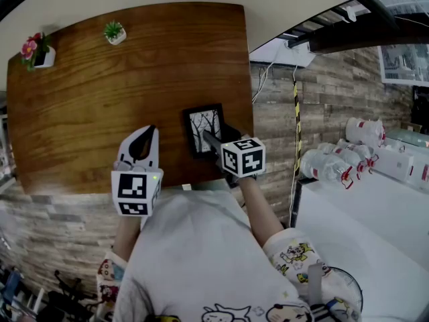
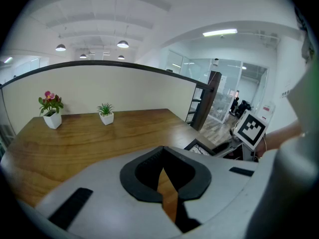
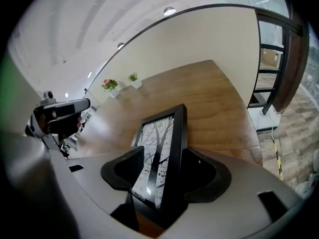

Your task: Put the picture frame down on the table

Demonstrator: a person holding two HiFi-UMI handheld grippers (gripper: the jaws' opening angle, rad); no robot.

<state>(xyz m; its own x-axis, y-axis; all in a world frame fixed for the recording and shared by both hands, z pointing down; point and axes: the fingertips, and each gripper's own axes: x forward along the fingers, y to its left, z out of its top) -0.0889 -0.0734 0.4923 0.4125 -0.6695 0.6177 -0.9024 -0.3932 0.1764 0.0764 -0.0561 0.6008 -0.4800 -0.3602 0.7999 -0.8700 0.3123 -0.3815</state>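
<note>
The picture frame (image 1: 201,126) rests on the table (image 1: 100,99) near its front right corner, glass side up toward the head view; whether it lies fully flat cannot be told. The right gripper (image 3: 164,164) straddles the frame's near edge with jaws spread wide and the pads clear of both faces, so the table appears to bear the weight. The left gripper (image 1: 143,138) hovers beside it over the front edge, closed to a slit and empty. It is parked there, since the placement needs one tool only.
</note>
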